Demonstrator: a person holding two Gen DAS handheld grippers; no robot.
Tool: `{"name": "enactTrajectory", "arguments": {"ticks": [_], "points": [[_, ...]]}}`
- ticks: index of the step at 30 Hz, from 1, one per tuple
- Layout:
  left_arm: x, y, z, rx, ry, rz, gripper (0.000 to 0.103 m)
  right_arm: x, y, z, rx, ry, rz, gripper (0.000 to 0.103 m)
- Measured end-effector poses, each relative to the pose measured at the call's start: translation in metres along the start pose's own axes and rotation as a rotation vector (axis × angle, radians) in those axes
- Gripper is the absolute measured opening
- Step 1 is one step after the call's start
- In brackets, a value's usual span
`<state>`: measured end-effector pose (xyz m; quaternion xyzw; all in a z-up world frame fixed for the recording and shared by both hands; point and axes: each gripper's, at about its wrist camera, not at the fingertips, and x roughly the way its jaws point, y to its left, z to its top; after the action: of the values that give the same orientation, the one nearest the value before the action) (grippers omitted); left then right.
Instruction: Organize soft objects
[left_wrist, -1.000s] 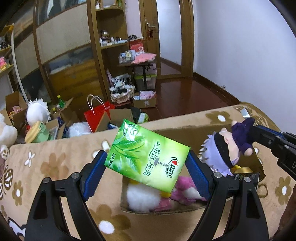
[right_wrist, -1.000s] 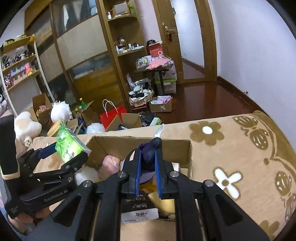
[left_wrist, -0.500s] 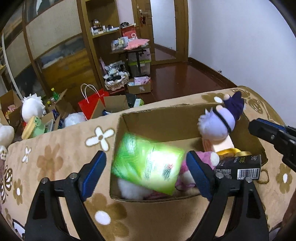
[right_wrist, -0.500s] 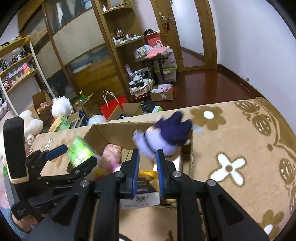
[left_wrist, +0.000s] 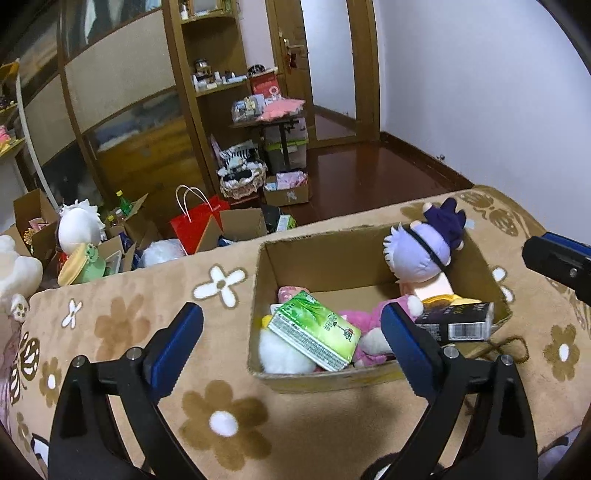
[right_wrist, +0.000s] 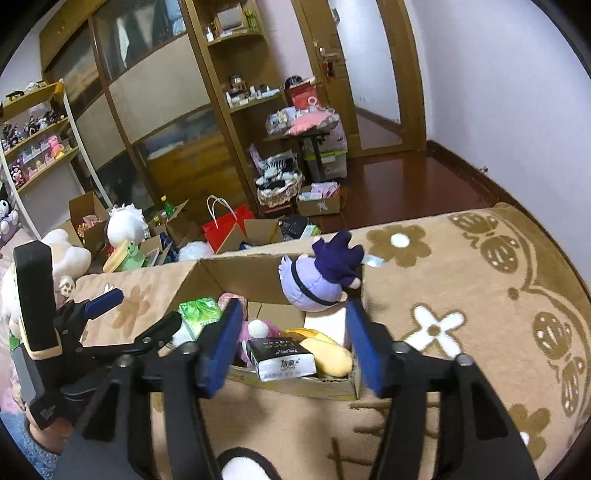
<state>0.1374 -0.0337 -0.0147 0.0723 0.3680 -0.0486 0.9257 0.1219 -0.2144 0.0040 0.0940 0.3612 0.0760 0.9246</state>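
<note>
Both grippers are hanging over the cardboard box (left_wrist: 295, 378) now, and neither is carrying anything. The left gripper (left_wrist: 291, 332) is holding its blue-padded jaws wide apart, framing the near-left part of the box. The green tissue pack (left_wrist: 314, 334) is lying inside there, tilted, resting on a white fluffy toy (left_wrist: 280, 356) with a pink plush (left_wrist: 373, 325) just beside it at three o'clock. The right gripper (right_wrist: 293, 339) is also standing with its jaws spread, nothing between them but the view into the box. Up at one o'clock from the tissue pack, the purple-haired doll (left_wrist: 424, 251) is leaning against the far right corner of the box, head down, its dark blue body poking above the rim. A black tissue pack (right_wrist: 282, 360) is sitting at the near edge, touching a yellow soft item (right_wrist: 327, 354) at its three o'clock. The box is sitting on a tan blanket with flower patterns (left_wrist: 221, 413). Beyond it, at eleven o'clock on the floor, a red paper bag (left_wrist: 195, 229) is standing among open cartons.
</note>
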Motion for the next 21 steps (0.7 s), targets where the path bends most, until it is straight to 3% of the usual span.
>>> {"name": "enactTrajectory", "arguments": {"ticks": [2, 5, 10, 14, 21], "points": [[-0.012, 0.002, 0.001, -0.002, -0.016, 0.002, 0.1, -0.012, -0.001, 0.001, 0.007, -0.017, -0.009, 0.086], [-0.033, 0.004, -0.001, 0.007, -0.05, 0.002, 0.101, -0.027, 0.0, 0.001, 0.018, -0.046, -0.027, 0.102], [-0.066, 0.009, -0.006, -0.002, -0.094, 0.007, 0.102, -0.054, 0.005, -0.001, -0.002, -0.078, -0.053, 0.103], [-0.088, 0.019, -0.009, -0.064, -0.114, -0.037, 0.102, -0.074, 0.009, -0.006, -0.018, -0.097, -0.057, 0.103], [-0.122, 0.028, -0.014, -0.064, -0.143, -0.004, 0.102, -0.103, 0.017, -0.015, -0.04, -0.13, -0.082, 0.103]]}}
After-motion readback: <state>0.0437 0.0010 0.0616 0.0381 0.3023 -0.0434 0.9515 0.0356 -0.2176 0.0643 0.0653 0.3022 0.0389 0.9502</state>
